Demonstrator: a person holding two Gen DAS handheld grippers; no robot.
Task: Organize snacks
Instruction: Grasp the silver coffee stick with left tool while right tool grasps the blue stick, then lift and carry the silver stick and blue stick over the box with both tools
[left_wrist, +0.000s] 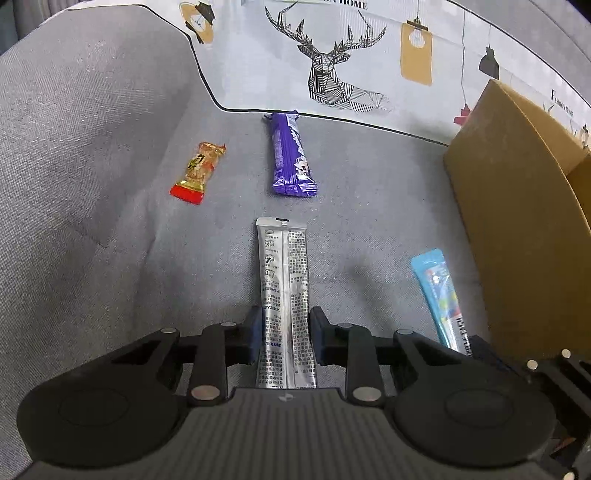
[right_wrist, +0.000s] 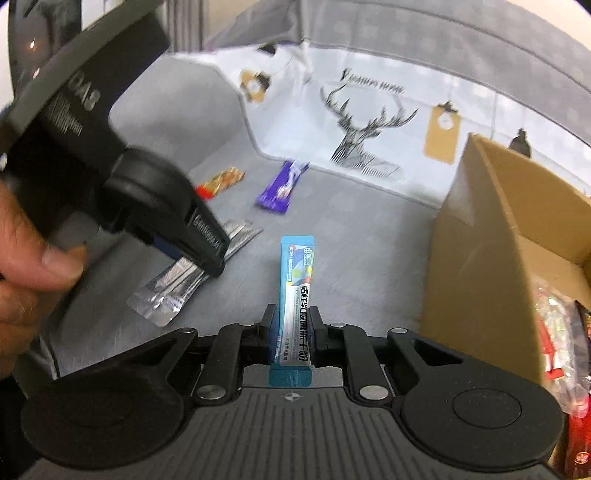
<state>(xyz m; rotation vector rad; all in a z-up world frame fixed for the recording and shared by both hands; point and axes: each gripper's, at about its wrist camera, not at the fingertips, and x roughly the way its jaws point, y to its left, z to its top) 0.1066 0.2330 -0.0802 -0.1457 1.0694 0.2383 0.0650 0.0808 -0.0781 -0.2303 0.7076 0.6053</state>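
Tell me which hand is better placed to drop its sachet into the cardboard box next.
Right, probably. The right gripper is shut on the blue sachet, with the open cardboard box close on its right. The left gripper brackets the silver sachet, which looks flat on the grey cushion, farther from the box.

Even soft light; right view blurred, edges bowed.

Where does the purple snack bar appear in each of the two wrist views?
Left wrist view: the purple snack bar lies upper centre, lengthwise, beyond the silver sachet.
Right wrist view: the bar lies centre-left, tilted and blurred, above the blue sachet.
Shared landmark: the deer print just behind the bar.
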